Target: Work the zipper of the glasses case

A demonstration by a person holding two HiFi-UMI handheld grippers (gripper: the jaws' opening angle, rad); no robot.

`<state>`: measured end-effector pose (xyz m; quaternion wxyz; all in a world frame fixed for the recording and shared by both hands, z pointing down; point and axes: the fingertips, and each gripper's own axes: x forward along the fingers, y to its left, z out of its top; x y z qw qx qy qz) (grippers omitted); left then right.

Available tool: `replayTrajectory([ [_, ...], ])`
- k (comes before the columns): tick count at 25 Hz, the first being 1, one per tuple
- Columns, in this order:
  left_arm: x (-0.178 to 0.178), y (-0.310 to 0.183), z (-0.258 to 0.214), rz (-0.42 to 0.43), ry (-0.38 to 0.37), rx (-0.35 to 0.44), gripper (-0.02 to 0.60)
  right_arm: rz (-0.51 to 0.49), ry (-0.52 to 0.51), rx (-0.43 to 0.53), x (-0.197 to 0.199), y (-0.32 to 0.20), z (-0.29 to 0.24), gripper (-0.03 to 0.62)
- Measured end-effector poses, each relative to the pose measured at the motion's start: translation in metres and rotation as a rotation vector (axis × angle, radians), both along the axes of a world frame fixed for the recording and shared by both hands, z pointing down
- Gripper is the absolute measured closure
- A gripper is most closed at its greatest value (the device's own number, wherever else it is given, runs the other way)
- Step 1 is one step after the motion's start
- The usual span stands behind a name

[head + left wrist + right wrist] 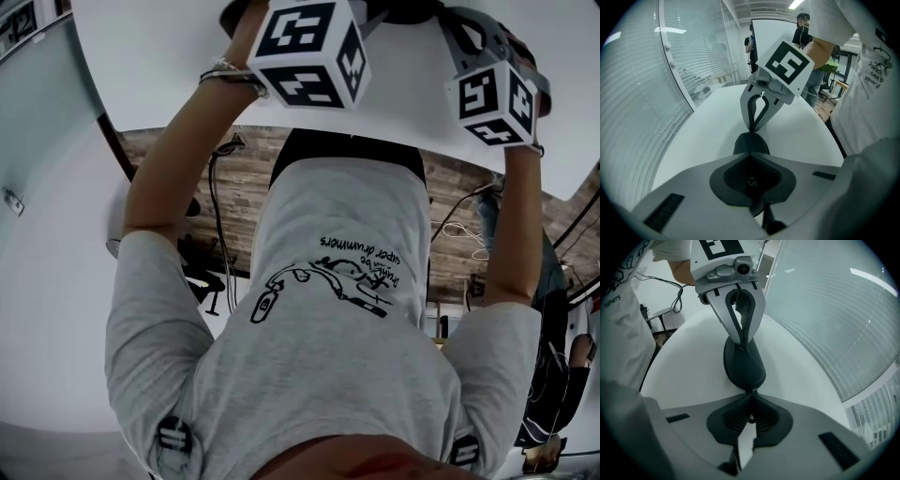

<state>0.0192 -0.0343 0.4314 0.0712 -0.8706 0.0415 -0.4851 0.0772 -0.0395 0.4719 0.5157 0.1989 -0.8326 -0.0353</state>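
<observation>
A dark glasses case (744,364) lies on the white table (689,376), stretched between my two grippers. In the right gripper view my right gripper (752,394) is shut at the case's near end, where the small zipper pull (753,390) sits at its fingertips. My left gripper (742,345) pinches the far end. The left gripper view shows the same from the other side: my left gripper (751,152) is shut on the case (751,142), and the right gripper (754,129) is closed at the opposite end. In the head view only the two marker cubes (309,52) (495,101) show.
A curved glass wall with blinds (684,61) runs along one side of the table. The table edge (834,136) is close to the person's body. People (752,44) stand at the back. Cables (670,284) hang beyond the table.
</observation>
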Motion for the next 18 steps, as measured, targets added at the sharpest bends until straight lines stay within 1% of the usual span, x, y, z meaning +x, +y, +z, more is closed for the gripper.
replayTrajectory([
  [3, -0.004, -0.011, 0.001, -0.017, 0.02, -0.025, 0.56, 0.017, -0.027, -0.036, -0.006, -0.005, -0.001, 0.591],
  [6, -0.005, -0.015, 0.001, -0.022, 0.02, -0.031, 0.56, 0.013, -0.047, -0.084, -0.014, 0.008, 0.005, 0.591],
  [8, -0.003, -0.014, 0.002, -0.017, 0.014, -0.03, 0.56, 0.039, -0.055, -0.074, -0.011, 0.013, 0.008, 0.591],
  [10, -0.001, -0.015, 0.003, -0.02, 0.021, -0.038, 0.56, 0.087, -0.062, -0.036, -0.005, 0.009, 0.007, 0.588],
  [11, 0.0, -0.015, 0.002, -0.022, 0.025, -0.043, 0.56, 0.112, -0.066, -0.019, -0.002, 0.005, 0.006, 0.576],
  [12, -0.001, -0.016, 0.002, -0.025, 0.028, -0.046, 0.56, 0.132, -0.07, -0.009, -0.001, 0.001, 0.004, 0.517],
  [13, -0.002, -0.016, 0.001, -0.028, 0.029, -0.047, 0.56, 0.145, -0.074, -0.005, -0.002, -0.002, 0.004, 0.477],
  [18, -0.001, -0.014, 0.0, -0.027, 0.03, -0.052, 0.56, 0.144, -0.079, -0.001, -0.008, -0.011, 0.004, 0.482],
])
